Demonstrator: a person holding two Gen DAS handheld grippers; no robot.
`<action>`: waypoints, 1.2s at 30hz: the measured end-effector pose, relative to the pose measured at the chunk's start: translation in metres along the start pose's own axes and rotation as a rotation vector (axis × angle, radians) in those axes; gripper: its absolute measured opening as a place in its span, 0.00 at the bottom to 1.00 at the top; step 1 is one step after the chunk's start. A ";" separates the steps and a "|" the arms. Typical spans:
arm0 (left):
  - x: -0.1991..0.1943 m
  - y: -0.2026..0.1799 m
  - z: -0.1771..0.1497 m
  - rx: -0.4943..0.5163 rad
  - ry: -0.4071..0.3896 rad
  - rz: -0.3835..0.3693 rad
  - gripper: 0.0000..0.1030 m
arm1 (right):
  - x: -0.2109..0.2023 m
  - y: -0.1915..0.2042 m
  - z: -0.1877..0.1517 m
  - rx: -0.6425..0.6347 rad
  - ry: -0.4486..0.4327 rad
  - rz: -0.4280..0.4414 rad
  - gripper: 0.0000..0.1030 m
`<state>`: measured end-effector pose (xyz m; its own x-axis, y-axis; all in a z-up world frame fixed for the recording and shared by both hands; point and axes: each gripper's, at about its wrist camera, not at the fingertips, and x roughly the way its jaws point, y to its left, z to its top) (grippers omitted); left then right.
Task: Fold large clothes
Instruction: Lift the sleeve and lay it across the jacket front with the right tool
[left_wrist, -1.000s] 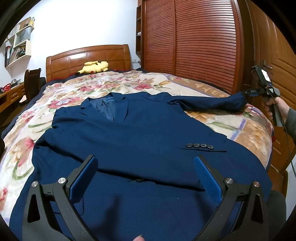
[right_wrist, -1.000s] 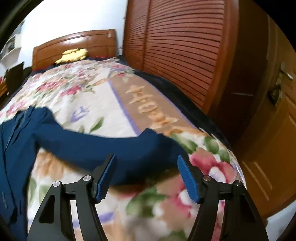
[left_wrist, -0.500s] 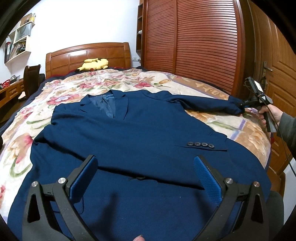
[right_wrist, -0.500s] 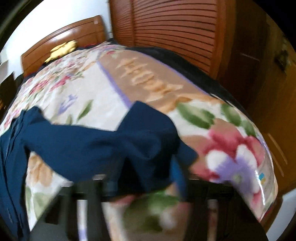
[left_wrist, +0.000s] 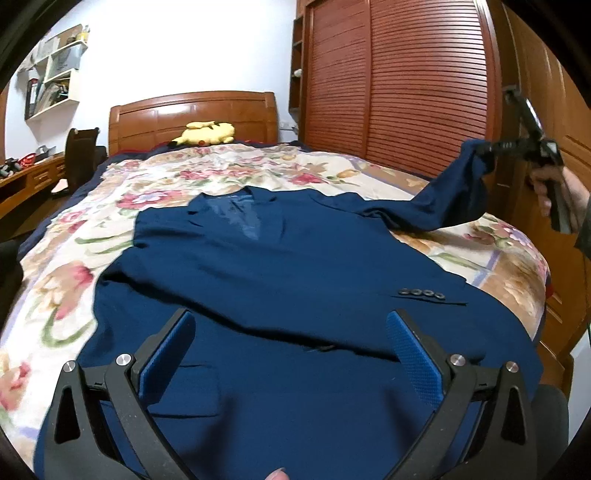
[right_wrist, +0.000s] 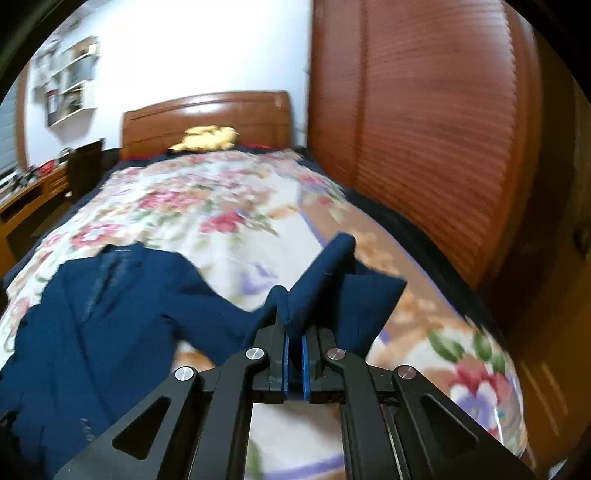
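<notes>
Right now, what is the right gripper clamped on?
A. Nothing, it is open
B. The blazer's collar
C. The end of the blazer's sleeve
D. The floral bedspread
C. In the right wrist view the right gripper has its blue pads shut on the end of the navy blazer sleeve, lifted off the floral bedspread; the left gripper hangs open.

Even indoor light is filling both views, and the white wall (left_wrist: 177, 55) is reading brightest while the navy jacket (left_wrist: 295, 266) is showing little shadow detail. Fisheye distortion is bending the louvred wardrobe (left_wrist: 399, 85) and darkening every corner. The right wrist view is smearing with motion blur across the floral bedspread (right_wrist: 221, 206), while the left wrist view is staying mostly sharp.
</notes>
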<state>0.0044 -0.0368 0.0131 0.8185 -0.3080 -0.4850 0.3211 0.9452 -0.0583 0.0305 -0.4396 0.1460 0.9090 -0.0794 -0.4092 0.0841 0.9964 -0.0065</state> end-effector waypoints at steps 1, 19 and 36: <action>-0.003 0.004 0.000 -0.003 -0.004 0.008 1.00 | -0.008 0.010 0.002 -0.018 -0.023 0.018 0.04; -0.037 0.059 -0.008 -0.072 -0.048 0.099 1.00 | -0.071 0.145 -0.001 -0.280 -0.141 0.379 0.04; -0.048 0.084 -0.011 -0.116 -0.066 0.130 1.00 | -0.049 0.133 -0.035 -0.377 0.098 0.521 0.04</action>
<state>-0.0134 0.0591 0.0220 0.8802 -0.1857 -0.4367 0.1570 0.9824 -0.1013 -0.0167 -0.3018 0.1331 0.7491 0.4024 -0.5262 -0.5230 0.8468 -0.0969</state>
